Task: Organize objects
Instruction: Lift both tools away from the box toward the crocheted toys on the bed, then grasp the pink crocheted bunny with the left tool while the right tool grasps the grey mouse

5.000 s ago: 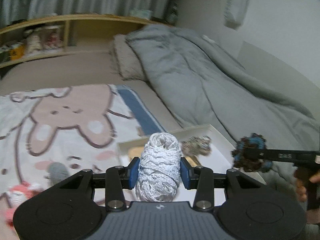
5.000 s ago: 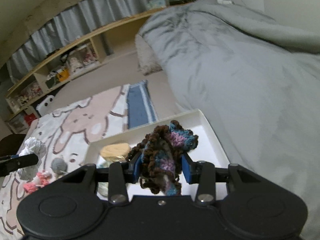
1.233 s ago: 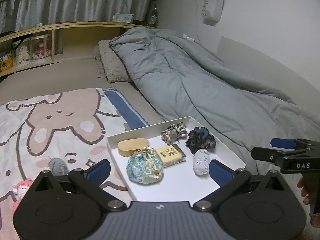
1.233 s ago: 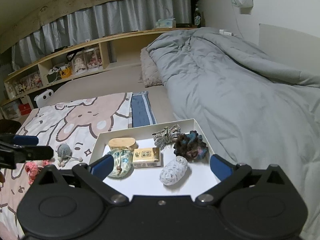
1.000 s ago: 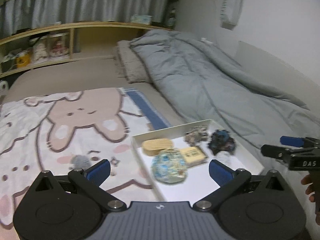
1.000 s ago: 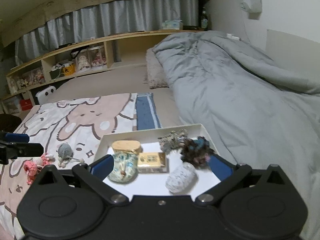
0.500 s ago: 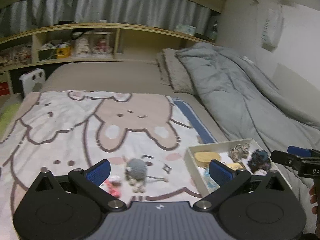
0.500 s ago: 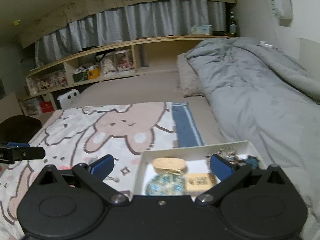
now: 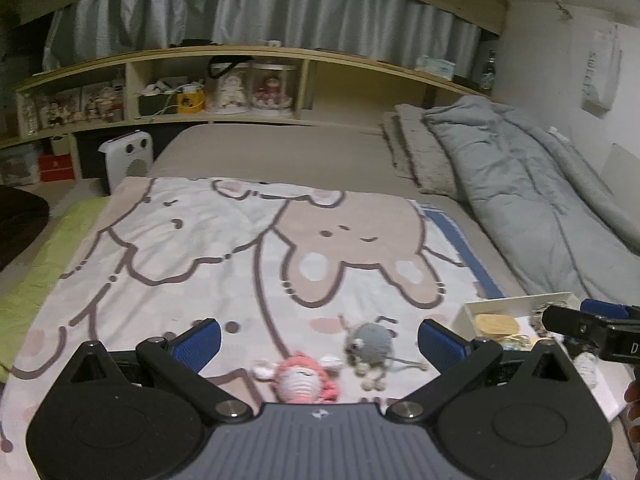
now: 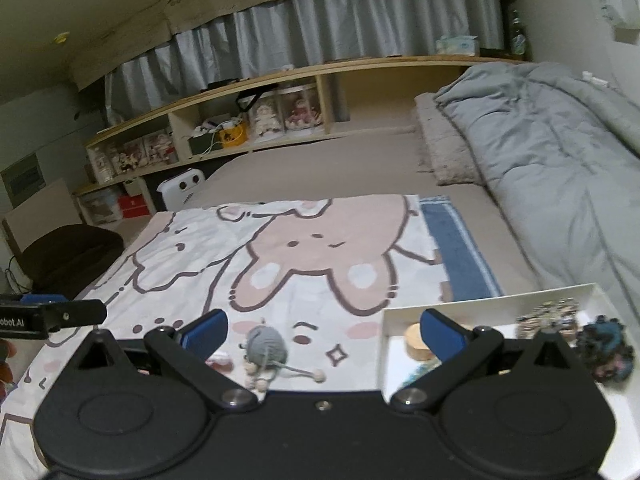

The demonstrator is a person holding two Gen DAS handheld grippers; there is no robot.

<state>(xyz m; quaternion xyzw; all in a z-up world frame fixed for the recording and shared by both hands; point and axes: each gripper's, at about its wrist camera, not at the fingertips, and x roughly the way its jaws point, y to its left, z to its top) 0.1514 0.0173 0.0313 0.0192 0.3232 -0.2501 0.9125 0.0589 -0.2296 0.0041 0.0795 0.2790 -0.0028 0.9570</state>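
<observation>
Pink crochet doll (image 9: 306, 380) lying soft & light btwn wide-spread left gripper (image 9: 319, 344), probably squashing easily, needing mid-body pinch; right gripper (image 10: 325, 334) also gaping, empty.

Dim bedroom: a grey curtain (image 9: 280, 12) hangs at top of frame above a long wooden shelf (image 9: 240, 80) of what look like dolls; rumpled grey duvet (image 9: 520, 200) at right.

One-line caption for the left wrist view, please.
Open left gripper hovers over a pink knitted toy and grey knitted toy on the blanket.
</observation>
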